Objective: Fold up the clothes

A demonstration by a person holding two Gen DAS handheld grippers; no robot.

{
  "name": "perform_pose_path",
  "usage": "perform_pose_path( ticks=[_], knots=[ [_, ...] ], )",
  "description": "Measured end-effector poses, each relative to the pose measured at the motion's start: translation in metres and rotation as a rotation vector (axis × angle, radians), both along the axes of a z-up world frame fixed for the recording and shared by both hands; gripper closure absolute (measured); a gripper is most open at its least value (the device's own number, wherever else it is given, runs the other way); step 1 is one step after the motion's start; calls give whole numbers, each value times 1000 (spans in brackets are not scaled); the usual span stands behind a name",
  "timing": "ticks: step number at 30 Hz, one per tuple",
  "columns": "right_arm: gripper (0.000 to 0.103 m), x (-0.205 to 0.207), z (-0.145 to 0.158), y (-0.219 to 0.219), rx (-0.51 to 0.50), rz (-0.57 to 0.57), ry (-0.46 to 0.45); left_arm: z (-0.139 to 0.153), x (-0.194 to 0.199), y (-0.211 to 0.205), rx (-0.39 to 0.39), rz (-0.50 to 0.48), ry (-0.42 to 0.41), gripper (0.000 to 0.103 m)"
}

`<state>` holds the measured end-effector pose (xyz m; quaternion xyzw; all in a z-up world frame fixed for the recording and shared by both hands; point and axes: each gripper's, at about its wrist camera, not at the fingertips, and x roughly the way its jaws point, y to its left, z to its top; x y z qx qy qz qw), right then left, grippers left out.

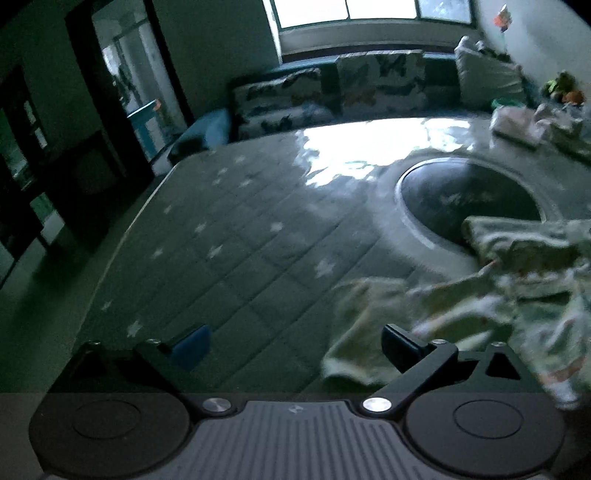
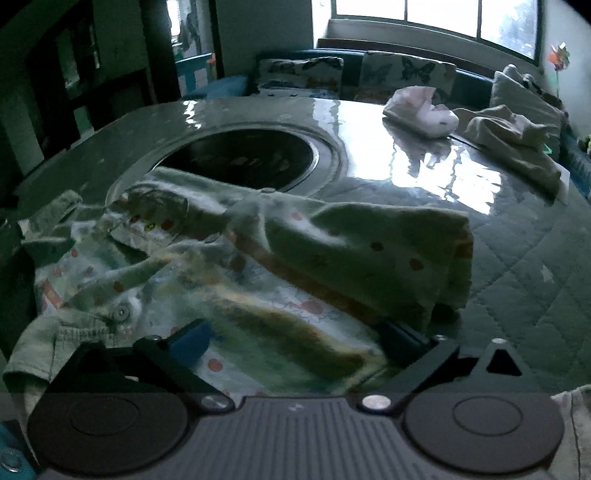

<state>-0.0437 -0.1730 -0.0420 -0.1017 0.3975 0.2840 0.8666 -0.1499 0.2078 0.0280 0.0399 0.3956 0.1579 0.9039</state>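
Both jaws gape empty over quilted table (image 1: 221, 236); window (image 2: 436, 14) behind cushions (image 2: 406, 72).

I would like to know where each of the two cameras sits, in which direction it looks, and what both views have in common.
Left wrist view: sits on the left gripper, looking forward and down over the quilted table toward the window; its open fingers show, with the patterned garment at the right.
Right wrist view: sits on the right gripper, directly above the patterned garment; its fingers stand wide apart, gripping nothing.
Shared: the garment, the dark round inset, the butterfly cushions, the window.
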Motion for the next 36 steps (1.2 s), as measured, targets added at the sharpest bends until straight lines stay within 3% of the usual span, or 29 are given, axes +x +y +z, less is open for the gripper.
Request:
perform_pose_path(
  ticks=[7,19,21,25,26,33,36],
  knots=[
    [0,-2,-3,9,-40,2,-21,-20,27,-21,-62,-103,9,17],
    [0,1,-2,12,-65,6,-4,-58,55,-23,-99,-147,53,31],
    [0,2,-2,13,-68,5,-1,-60,54,-20,-98,-149,46,41],
    [0,3,-2,15,-74,0,5,-58,53,-6,-89,-128,34,75],
    [0,3,-1,16,-77,-3,7,-57,52,-2,-79,-116,29,78],
    [0,6,0,22,-86,8,12,-48,44,44,-28,21,-14,91],
    [0,9,-1,27,-79,9,14,-50,40,60,-39,67,-17,92]
  ],
)
